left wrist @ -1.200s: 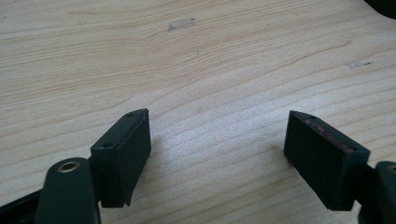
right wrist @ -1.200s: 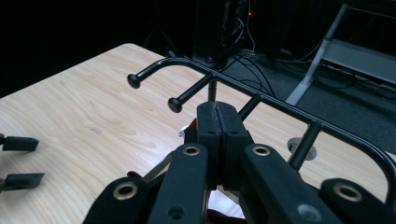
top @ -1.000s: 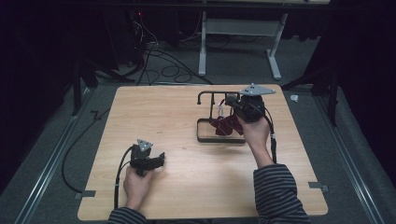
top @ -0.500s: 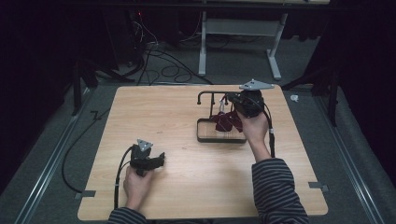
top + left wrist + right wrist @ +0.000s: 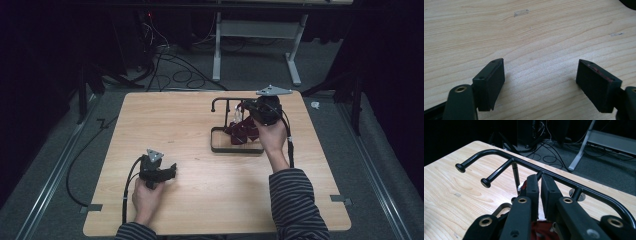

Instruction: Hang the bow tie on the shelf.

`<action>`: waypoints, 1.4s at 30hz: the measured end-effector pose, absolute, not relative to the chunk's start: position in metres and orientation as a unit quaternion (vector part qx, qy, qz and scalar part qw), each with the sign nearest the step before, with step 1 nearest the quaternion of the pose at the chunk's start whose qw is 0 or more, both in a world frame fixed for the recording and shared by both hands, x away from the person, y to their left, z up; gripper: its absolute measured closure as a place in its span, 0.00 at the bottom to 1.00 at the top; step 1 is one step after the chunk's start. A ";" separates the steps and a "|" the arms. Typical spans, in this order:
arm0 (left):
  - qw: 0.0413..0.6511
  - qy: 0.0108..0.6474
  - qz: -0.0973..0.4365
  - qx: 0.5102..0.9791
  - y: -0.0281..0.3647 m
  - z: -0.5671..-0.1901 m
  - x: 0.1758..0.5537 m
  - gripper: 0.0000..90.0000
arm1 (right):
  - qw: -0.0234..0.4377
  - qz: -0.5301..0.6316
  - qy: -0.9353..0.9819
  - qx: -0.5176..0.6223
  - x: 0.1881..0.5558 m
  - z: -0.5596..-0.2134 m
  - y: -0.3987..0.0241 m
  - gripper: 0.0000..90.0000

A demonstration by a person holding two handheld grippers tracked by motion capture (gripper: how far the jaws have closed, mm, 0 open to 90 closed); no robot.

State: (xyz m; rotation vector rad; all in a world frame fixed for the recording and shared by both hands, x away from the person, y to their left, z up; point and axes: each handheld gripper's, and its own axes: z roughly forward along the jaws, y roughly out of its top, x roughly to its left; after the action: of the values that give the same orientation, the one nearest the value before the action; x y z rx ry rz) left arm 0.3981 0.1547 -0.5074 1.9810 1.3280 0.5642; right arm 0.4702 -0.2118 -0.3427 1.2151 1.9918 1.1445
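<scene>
A black metal rack (image 5: 220, 147) with a flat base and a pegged top bar (image 5: 499, 153) stands right of the table's middle. Dark red cloth (image 5: 242, 131) hangs bunched inside it. My right gripper (image 5: 246, 107) is at the top bar above the cloth. In the right gripper view its jaws (image 5: 540, 178) stand a narrow slit apart, having just been opening. A sliver of white loop (image 5: 519, 187) and red cloth (image 5: 541, 228) show low between and below them. My left gripper (image 5: 170, 172) rests on the table at the near left, open with bare wood between its jaws (image 5: 540, 80).
The wooden table (image 5: 165, 120) has bare room across its left and near parts. Beyond the far edge are floor cables (image 5: 170, 55) and a white desk frame (image 5: 295, 55). Tape marks (image 5: 521, 12) lie on the wood ahead of the left gripper.
The right hand has edged slightly toward the far side of the rack with its gripper at the top bar. The left hand and gripper have stayed where they were.
</scene>
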 end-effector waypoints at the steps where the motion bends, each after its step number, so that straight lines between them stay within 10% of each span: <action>1: 0.339 0.510 0.217 0.760 0.155 -0.507 0.398 0.26 | 0.269 0.423 0.739 0.450 0.470 -0.342 -0.212 0.95; 42: 0.338 0.508 0.216 0.762 0.154 -0.507 0.397 0.26 | 0.262 0.453 0.722 0.453 0.419 -0.345 -0.253 0.78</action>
State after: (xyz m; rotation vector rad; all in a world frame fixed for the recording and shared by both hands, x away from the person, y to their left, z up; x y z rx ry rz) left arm 0.3975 0.1543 -0.5073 1.9860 1.3233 0.5621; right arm 0.4190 -0.2534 -0.3451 1.2260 1.9540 1.2248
